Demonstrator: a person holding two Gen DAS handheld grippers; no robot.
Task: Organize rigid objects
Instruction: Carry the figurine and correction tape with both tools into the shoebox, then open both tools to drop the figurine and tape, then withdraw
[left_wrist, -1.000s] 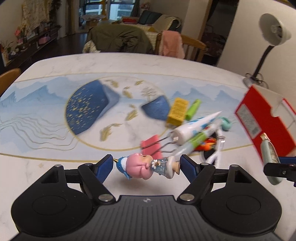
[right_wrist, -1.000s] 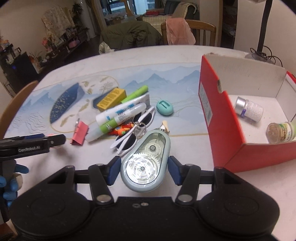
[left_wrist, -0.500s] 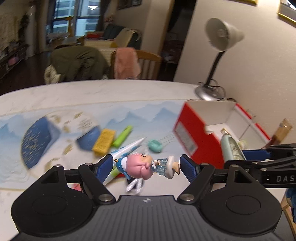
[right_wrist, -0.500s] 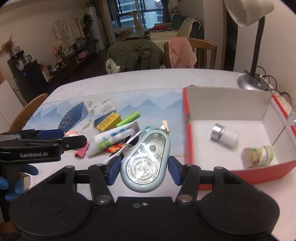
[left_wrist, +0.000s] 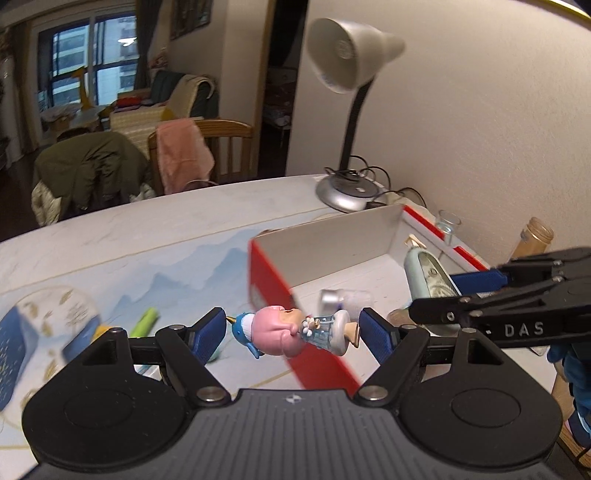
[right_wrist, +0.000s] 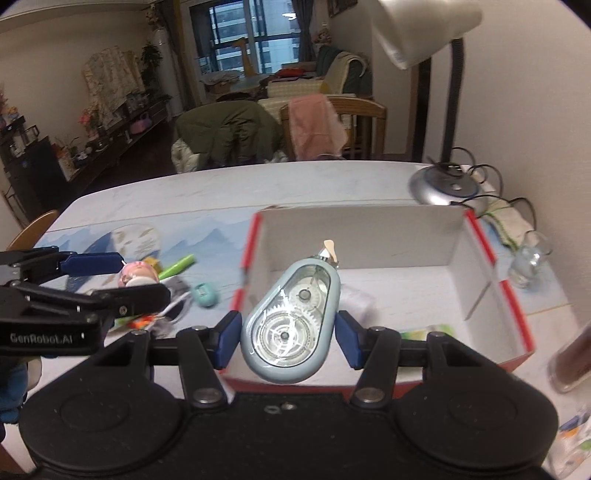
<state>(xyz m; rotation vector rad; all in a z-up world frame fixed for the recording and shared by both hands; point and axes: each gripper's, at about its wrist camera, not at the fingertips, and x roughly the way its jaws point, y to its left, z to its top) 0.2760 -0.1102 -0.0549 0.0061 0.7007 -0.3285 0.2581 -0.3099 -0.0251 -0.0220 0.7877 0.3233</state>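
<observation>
The red box (right_wrist: 517, 314), white inside, sits open on the worktop (right_wrist: 332, 184) and holds a small silver-capped bottle (left_wrist: 345, 297) lying on its side (blurred). The right claw (right_wrist: 288, 332) grips a pale blue correction-tape dispenser (right_wrist: 291, 321) above the box. The left claw (left_wrist: 293, 330) clamps a pink-haired figurine (left_wrist: 291, 330) lengthwise, over the box's near wall.

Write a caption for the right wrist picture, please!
Right gripper carries a blue-grey correction tape dispenser above the red box.
</observation>
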